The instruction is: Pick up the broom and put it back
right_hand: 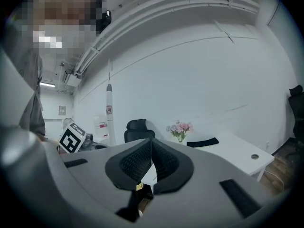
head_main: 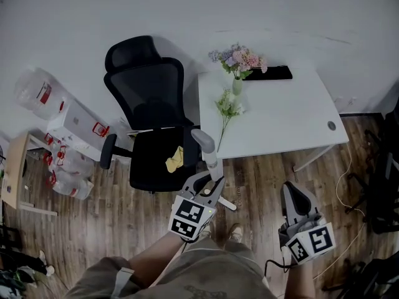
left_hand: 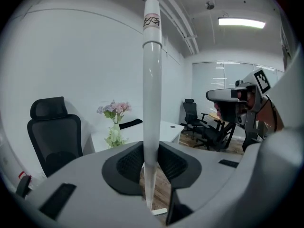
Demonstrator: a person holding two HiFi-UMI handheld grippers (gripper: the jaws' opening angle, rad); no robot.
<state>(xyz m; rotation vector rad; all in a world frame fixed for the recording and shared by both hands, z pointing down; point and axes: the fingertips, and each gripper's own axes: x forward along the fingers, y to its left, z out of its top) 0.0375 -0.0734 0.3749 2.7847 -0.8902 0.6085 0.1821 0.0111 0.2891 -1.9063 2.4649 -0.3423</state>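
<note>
Left gripper view shows the left tongs (left_hand: 151, 163) pinching the white broom handle (left_hand: 152, 103), which stands upright between the pads. It is just in front of the office chair (head_main: 153, 123), left of the white counter (head_main: 280, 123). Beside them the right tongs (right_hand: 148, 161) are pressed together, empty. I'd judge the pole light, stiff and rather slick, best gripped firmly around mid-length; its head I cannot make out.

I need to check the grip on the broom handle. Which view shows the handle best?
The left gripper view: the handle stands upright and close up, clamped in the left gripper. The head view shows it foreshortened from above; the right gripper view shows it small, off to the left.
</note>
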